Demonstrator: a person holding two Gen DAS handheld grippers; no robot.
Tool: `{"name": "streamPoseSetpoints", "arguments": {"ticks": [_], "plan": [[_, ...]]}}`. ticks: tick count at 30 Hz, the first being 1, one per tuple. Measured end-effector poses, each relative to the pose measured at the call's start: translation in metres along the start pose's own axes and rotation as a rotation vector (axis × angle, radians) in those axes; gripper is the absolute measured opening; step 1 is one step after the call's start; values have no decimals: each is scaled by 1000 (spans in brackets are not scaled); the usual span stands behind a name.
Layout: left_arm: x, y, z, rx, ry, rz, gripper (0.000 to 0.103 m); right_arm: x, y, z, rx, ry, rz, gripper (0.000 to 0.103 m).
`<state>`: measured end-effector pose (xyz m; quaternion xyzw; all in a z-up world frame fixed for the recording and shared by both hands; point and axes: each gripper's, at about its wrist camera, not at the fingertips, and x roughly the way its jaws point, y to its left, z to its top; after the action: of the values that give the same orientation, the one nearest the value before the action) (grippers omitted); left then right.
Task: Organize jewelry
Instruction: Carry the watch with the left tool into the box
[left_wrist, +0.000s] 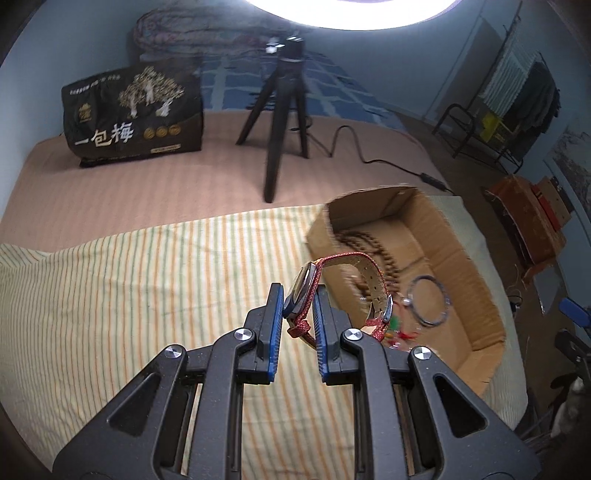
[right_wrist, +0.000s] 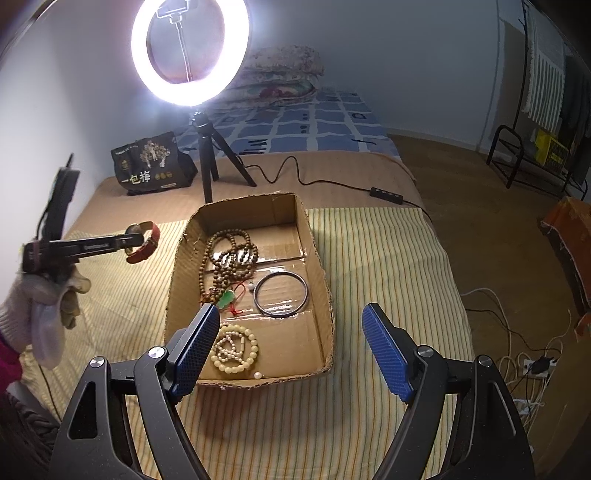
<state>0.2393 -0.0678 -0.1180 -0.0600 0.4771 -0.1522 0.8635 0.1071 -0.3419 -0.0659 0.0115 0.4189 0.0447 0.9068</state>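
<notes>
Left wrist: tongs (left_wrist: 298, 308) pinch round watch (left_wrist: 301, 295); woven red strap (left_wrist: 347, 258).

A lit ring light (right_wrist: 190, 51) stands on a black tripod (right_wrist: 210, 162) on the bed (right_wrist: 332, 173), beside a dark snack bag (right_wrist: 151, 164); its cable (right_wrist: 314, 181) trails right toward a clothes rack (right_wrist: 546, 110).

Red-strapped watch (left_wrist: 310, 291) clamped on edge, above bed; brown beads (right_wrist: 229, 258), bangle (right_wrist: 280, 295), cream beads (right_wrist: 234, 349) lie in cardboard box (right_wrist: 325, 280).
</notes>
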Motion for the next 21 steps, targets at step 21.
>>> {"name": "streamPoseSetpoints", "arguments": {"ticks": [21], "plan": [[9,-118,-37,139,62,-92,14,-8,-8,0,18,-22,-13,79]]}}
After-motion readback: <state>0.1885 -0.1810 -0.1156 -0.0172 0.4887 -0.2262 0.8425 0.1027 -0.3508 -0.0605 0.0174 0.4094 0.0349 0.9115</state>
